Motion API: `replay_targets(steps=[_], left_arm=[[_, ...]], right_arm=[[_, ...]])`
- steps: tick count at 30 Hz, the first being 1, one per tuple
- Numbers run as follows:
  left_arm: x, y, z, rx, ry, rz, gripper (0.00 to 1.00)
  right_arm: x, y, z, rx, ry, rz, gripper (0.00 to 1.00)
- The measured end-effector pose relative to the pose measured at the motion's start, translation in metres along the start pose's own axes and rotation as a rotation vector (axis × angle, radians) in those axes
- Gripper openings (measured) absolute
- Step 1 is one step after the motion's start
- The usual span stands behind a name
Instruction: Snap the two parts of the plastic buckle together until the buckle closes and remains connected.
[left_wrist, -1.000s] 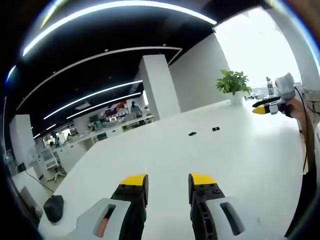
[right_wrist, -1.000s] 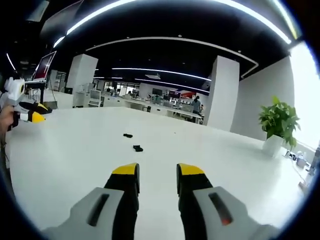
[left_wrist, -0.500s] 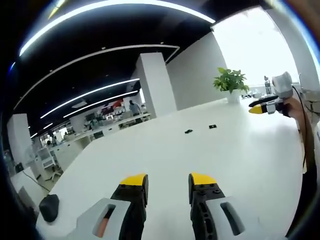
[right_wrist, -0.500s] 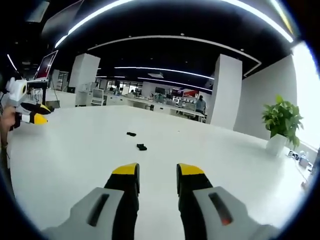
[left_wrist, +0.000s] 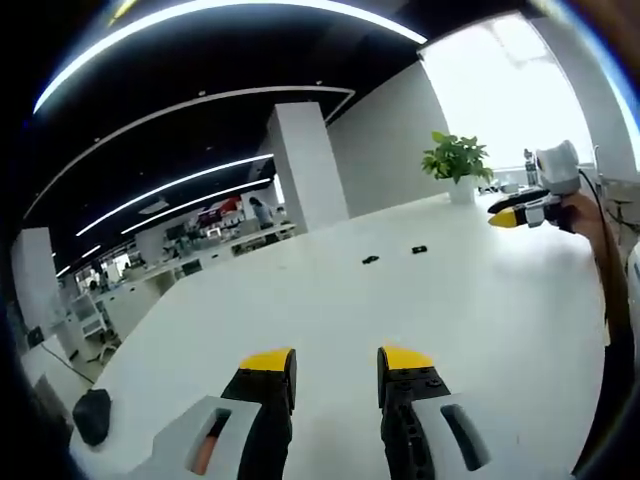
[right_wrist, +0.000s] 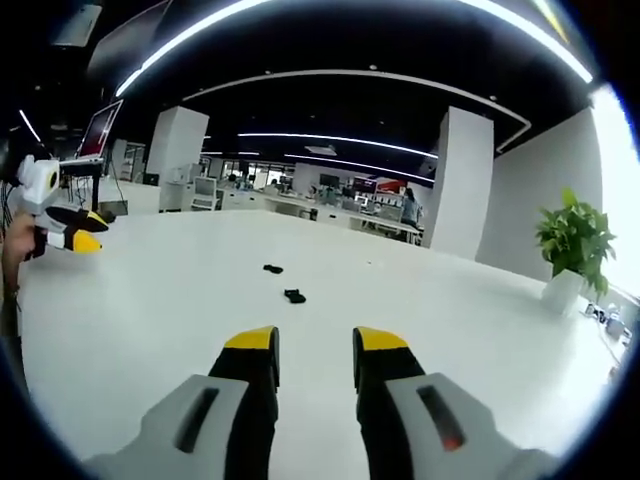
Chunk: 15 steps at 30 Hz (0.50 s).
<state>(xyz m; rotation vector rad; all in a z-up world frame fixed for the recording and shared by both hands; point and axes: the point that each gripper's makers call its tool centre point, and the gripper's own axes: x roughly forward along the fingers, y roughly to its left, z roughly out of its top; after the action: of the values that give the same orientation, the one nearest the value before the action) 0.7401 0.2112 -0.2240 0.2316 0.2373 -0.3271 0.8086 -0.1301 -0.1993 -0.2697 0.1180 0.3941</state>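
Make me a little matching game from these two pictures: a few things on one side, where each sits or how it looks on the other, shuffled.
Things:
1. two buckle parts
2. potted plant
3. left hand-held gripper
4. dark object

States or places:
A. jaws apart, holding nothing
B. lying separate on the white table
C. at the table's far end
D. by the table edge, low left in the left gripper view

Pairs: 1-B, 2-C, 3-A, 4-D

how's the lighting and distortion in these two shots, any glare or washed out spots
Left gripper view: the window behind the potted plant is blown out to white, and fisheye bends the ceiling light strips into arcs. Right gripper view: a milder washed-out patch at the right edge near the plant. The white table is bright and evenly lit in both views, with the two buckle parts small, dark and lacking detail.
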Motion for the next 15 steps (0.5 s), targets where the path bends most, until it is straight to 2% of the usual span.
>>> replay_targets(steps=[15], left_arm=[[0.0022,-0.0035,0.0018,0.003,0.005,-0.010,0.33]], right_arm=[[0.0026,0.0053,0.0058,0.004,-0.016,0.026,0.28]])
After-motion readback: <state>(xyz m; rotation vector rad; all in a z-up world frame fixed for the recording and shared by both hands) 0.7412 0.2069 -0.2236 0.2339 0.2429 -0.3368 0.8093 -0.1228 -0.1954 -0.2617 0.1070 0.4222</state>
